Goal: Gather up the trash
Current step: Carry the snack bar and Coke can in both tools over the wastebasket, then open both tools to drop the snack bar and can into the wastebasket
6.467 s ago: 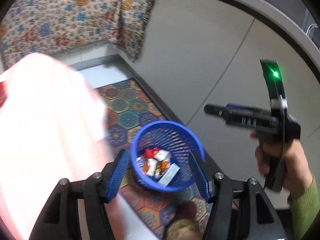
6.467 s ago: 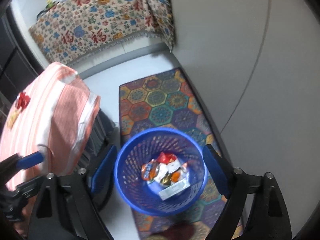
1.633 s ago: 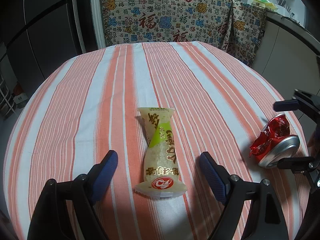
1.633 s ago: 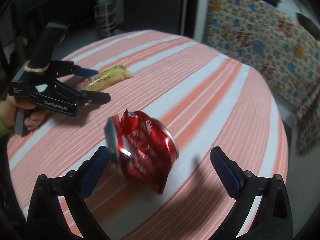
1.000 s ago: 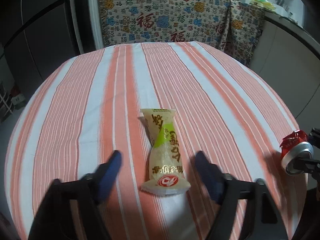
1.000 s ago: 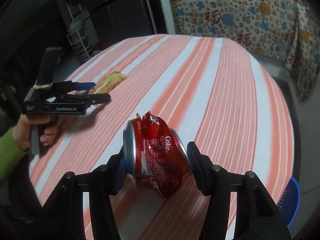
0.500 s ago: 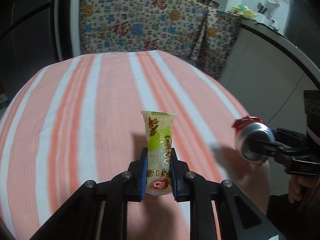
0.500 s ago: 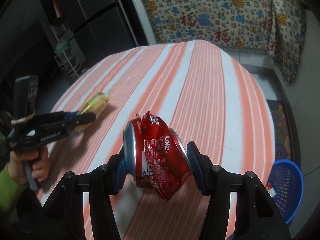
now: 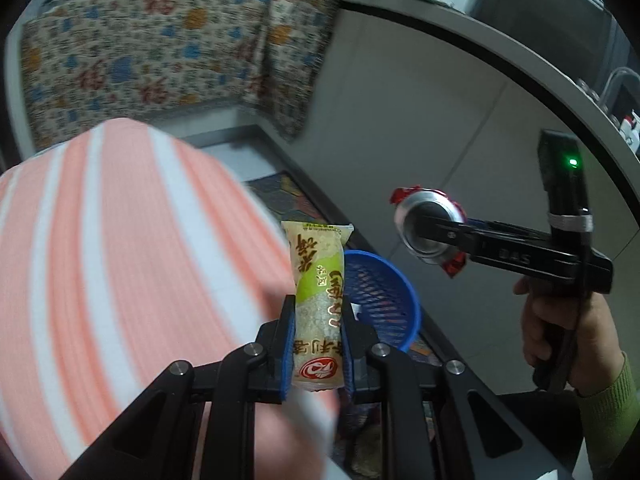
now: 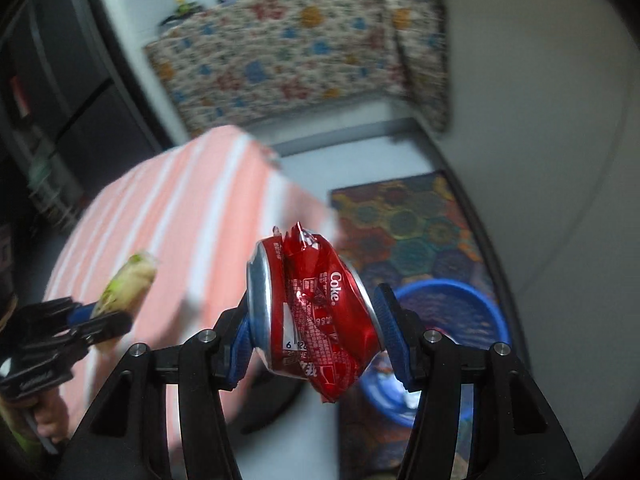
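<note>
Left tool (image 9: 316, 344) grips a snack packet (image 9: 318, 300); right tool (image 10: 316, 330) clamps a crushed can (image 10: 316, 312). Both hang above the blue basket (image 10: 476, 300) beside the striped desk (image 9: 120, 260).

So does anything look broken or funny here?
Yes, the red Coke can in the right gripper is crushed and torn, with a jagged edge on top. The snack packet in the left gripper looks whole. The blue basket on the floor stands upright.
</note>
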Available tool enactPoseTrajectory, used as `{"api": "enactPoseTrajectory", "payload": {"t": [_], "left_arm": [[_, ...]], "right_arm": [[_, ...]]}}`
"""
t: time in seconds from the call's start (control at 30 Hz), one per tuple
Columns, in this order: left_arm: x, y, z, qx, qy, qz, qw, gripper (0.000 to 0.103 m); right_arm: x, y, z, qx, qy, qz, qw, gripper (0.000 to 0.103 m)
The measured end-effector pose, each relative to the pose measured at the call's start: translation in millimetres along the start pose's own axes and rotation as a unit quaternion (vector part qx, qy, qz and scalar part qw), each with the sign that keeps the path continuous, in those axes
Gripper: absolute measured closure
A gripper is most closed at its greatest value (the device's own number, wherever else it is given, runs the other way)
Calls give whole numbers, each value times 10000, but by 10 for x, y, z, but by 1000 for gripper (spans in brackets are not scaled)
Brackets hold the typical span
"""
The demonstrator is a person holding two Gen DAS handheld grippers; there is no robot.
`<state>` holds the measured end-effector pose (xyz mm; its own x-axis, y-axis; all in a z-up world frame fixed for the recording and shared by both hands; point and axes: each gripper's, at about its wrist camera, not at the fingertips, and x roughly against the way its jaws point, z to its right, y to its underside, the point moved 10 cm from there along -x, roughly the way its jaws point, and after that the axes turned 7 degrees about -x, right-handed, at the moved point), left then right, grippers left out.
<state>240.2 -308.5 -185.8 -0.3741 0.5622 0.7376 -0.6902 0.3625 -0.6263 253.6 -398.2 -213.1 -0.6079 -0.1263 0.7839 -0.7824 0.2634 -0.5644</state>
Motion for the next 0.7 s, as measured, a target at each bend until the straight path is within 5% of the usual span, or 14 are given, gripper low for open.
{"api": "enactPoseTrajectory", "payload": {"t": [0.13, 0.3, 0.7], "left_arm": [[-526, -118, 342, -16, 267, -287, 9992, 84], [-1133, -180, 578, -49, 383, -580, 9976, 83], [-1984, -115, 655, -204, 271, -909, 9953, 79]], "right_arm": [[-101, -37, 623, -372, 389, -7, 9985, 45], [-283, 56, 1137, -989, 378, -171, 9942, 45], [-468, 117, 1649, -1924, 142, -279, 9808, 39]]}}
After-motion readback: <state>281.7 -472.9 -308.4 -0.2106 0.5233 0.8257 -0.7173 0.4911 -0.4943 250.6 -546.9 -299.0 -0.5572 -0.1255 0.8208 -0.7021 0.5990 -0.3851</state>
